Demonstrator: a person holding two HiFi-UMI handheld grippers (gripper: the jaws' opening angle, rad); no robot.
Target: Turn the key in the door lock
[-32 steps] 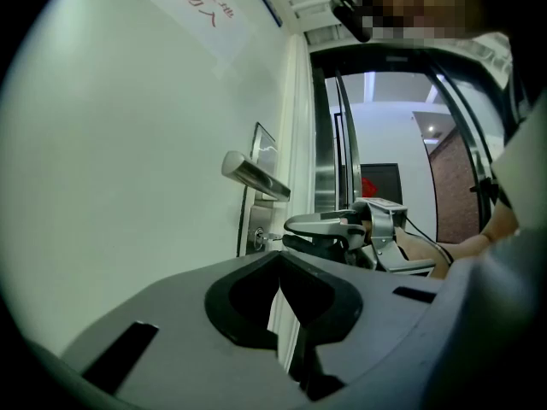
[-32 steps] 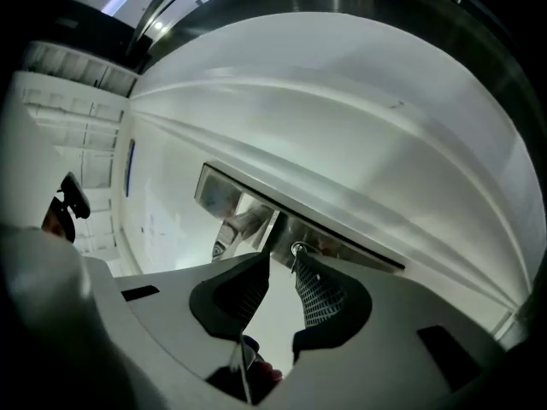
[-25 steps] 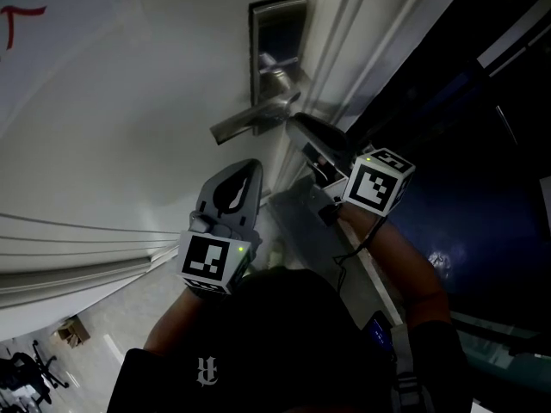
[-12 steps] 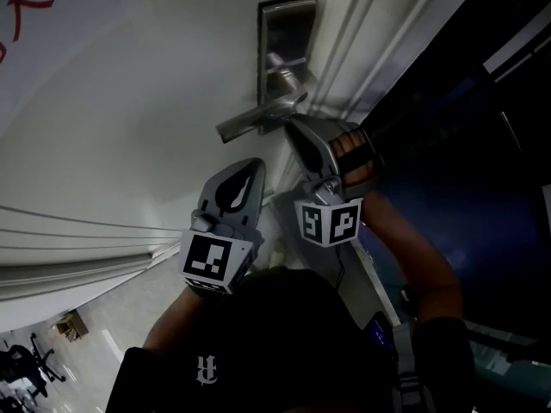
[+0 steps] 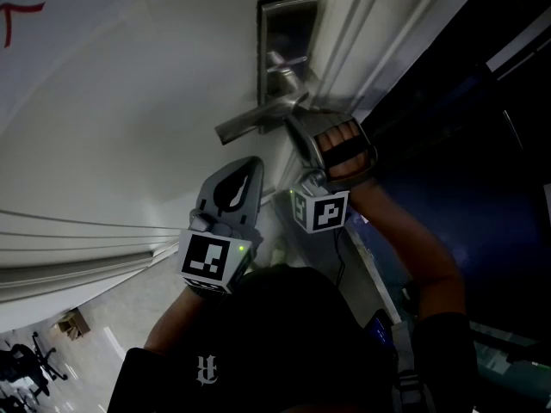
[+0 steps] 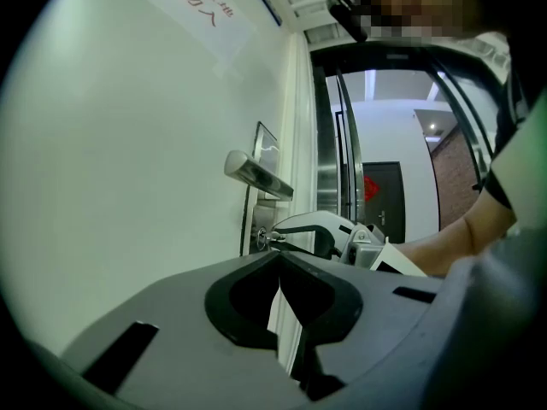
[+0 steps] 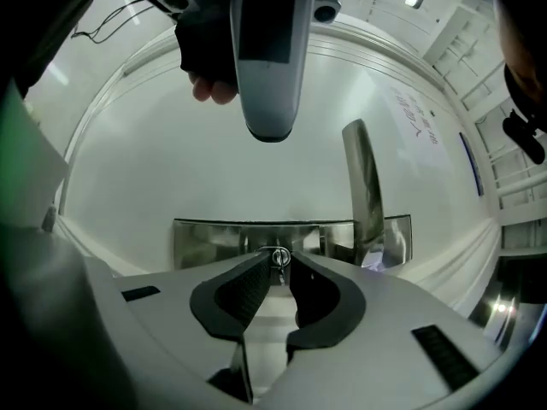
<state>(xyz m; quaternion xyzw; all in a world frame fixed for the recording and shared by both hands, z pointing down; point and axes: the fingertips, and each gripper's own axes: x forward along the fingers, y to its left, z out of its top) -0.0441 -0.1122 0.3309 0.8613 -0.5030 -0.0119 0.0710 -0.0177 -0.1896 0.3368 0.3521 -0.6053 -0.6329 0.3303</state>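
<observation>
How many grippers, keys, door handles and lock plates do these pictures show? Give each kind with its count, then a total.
Grippers: 2 (left gripper, right gripper)
Key: 1
Door handle: 1
Lock plate: 1
Total: 5

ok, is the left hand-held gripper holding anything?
No, the left hand-held gripper has its jaws shut together on nothing, while the key sits pinched in the right hand-held gripper.

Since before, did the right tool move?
Yes: the right tool twisted on the small metal key, marker cube swinging left against the silver lever door handle.
</observation>
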